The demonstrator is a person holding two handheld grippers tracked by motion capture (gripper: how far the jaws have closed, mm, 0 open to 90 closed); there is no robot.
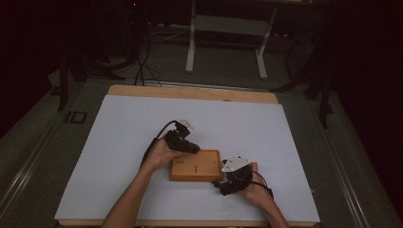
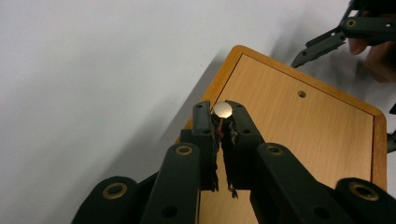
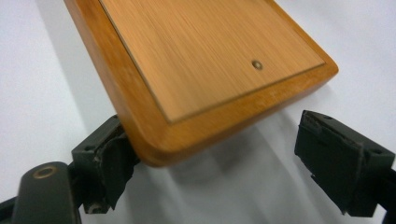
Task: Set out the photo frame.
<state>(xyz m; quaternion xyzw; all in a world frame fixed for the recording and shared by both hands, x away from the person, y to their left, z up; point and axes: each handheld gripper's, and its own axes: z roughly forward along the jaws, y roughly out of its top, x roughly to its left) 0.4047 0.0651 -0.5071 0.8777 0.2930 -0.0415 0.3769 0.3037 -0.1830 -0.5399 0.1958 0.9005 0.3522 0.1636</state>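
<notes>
Wooden and orange-brown, a flat box (image 1: 196,165) lies near the front middle of the white sheet (image 1: 119,142) that covers the table (image 1: 190,91); its lid is a paler inset panel with a small hole (image 2: 302,94) near one corner; a dark mark sits on the lid in the high view, too small to read, and no writing can be made out on it. Nearest the person, the right gripper (image 1: 234,178) sits at the box's right front corner, its jaws spread wide, one black pad touching the rounded corner edge (image 3: 154,149) and the other standing apart over the sheet. At the box's left rear, the left gripper (image 1: 183,141) has its jaws pressed together on a small round brass-coloured knob (image 2: 222,109) just above the lid's edge; the right gripper's jaw tip shows beyond the box in the left gripper view. Black cables trail from both grippers. Farther off, past the table's bare wooden rim, a white metal frame (image 1: 225,28) stands on the grey floor, with dark cables (image 1: 142,66) lying left of it.
</notes>
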